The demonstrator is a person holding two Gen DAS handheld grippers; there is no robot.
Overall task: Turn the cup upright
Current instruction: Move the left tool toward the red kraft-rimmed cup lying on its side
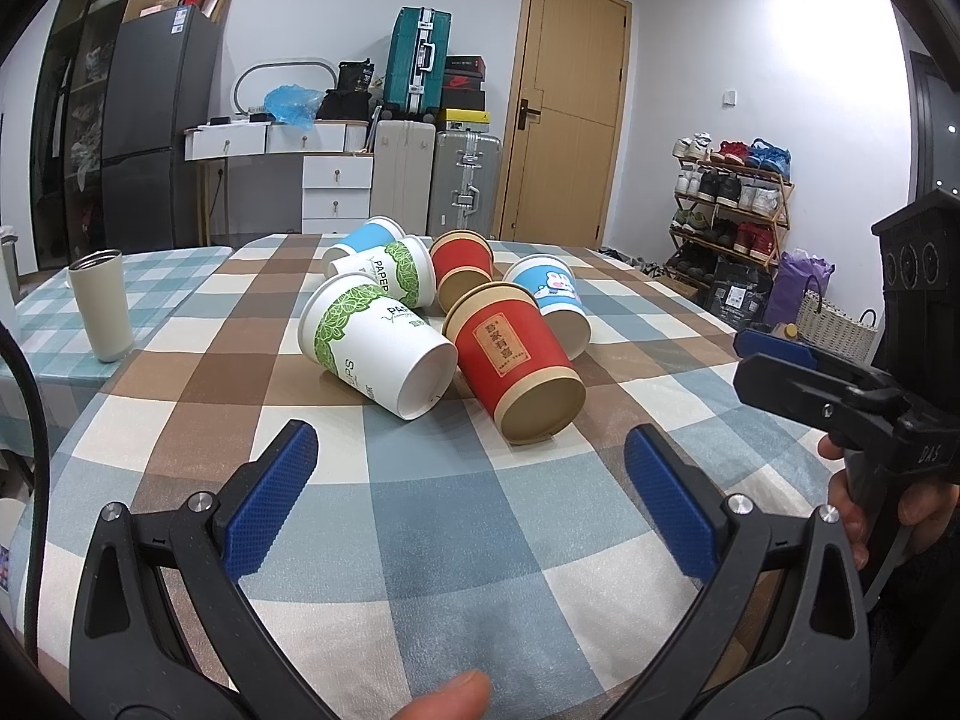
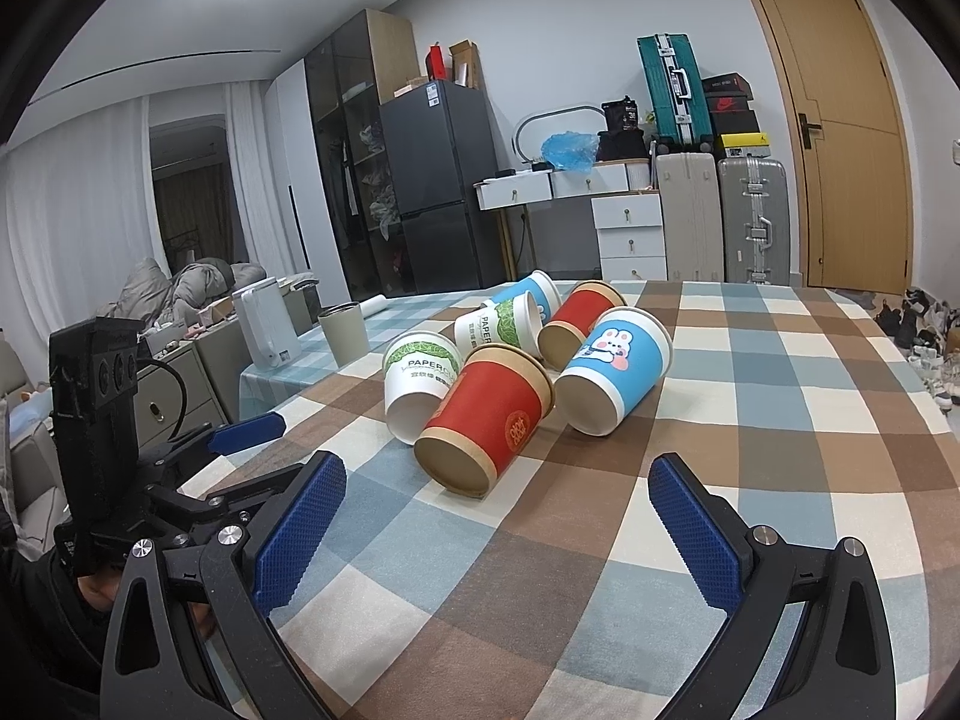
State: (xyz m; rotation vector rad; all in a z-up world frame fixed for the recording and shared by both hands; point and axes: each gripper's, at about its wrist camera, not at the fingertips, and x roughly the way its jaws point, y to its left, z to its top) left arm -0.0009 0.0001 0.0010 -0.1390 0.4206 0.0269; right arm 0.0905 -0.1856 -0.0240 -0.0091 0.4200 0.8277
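Note:
Several paper cups lie on their sides in a cluster on the checked tablecloth (image 1: pixel 420 516). Nearest in the left wrist view are a red cup (image 1: pixel 510 360) and a white cup with green leaves (image 1: pixel 372 342), bases toward me. A blue rabbit cup (image 1: pixel 549 294), a second red cup (image 1: pixel 462 267), a second leaf cup (image 1: pixel 390 273) and a second blue cup (image 1: pixel 366 237) lie behind. My left gripper (image 1: pixel 471 450) is open and empty, just short of the cups. My right gripper (image 2: pixel 498 483) is open and empty in front of the red cup (image 2: pixel 486 420) and the rabbit cup (image 2: pixel 618 366).
A beige steel tumbler (image 1: pixel 102 306) stands upright on the adjoining checked table at the left; it also shows in the right wrist view (image 2: pixel 343 333), beside a white kettle (image 2: pixel 264 324). Suitcases, drawers, a fridge and a shoe rack (image 1: pixel 729 198) stand beyond the table.

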